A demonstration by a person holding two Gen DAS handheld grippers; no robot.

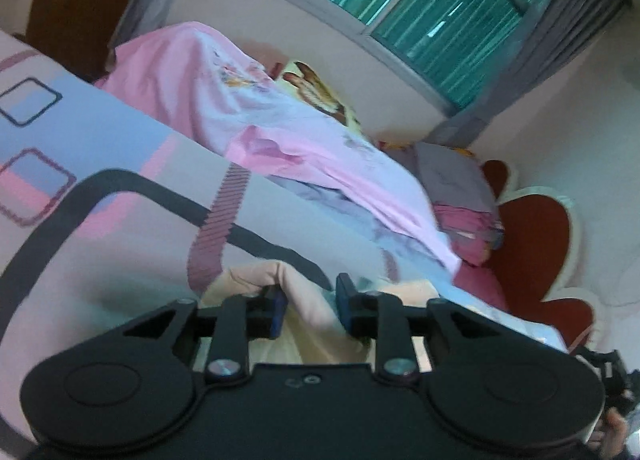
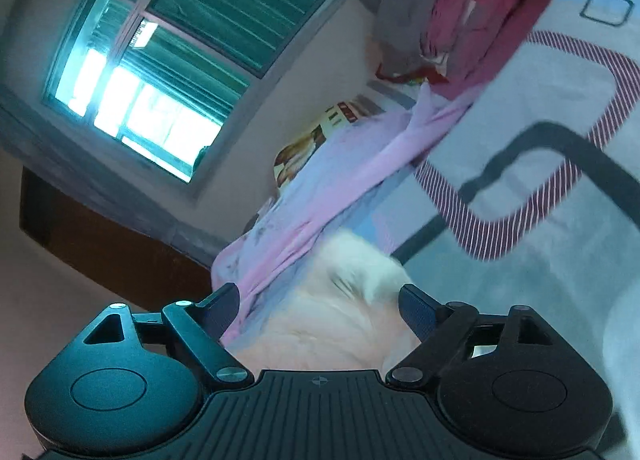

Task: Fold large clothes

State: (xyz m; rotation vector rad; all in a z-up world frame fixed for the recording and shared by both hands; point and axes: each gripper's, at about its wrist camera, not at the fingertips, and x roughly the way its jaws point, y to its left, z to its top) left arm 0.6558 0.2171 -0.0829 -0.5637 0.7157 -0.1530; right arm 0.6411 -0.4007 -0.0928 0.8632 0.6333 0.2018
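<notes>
A pale peach garment [image 1: 308,300] is being framed at six o'clock in the left wrist view, just ahead of the left gripper [image 1: 310,306]. The jaws are being held partly apart, with a fold of the cloth bulging up between the two blue pads [image 1: 277,312]; the cloth is touching the pad on the nine o'clock side, but whether it is actually being pinched cannot be told. The garment is being supported by a patterned bed sheet [image 1: 120,131] that is filling the nine o'clock half of the view. A pink quilt [image 1: 240,119] is being shown heaped toward twelve o'clock, and a pile of folded clothes [image 1: 464,215] is lying at three o'clock against a red headboard [image 1: 536,227].

In the right wrist view, the same garment [image 2: 340,324] is being seen at six o'clock, blurred, between the widely spread fingers of the right gripper [image 2: 320,306]. Neither pad is being pressed against the cloth, so nothing is being gripped there. The sheet [image 2: 540,99] is running off toward three o'clock, the quilt [image 2: 320,195] is lying near centre, and a window [image 2: 168,59] is glowing at ten o'clock.
</notes>
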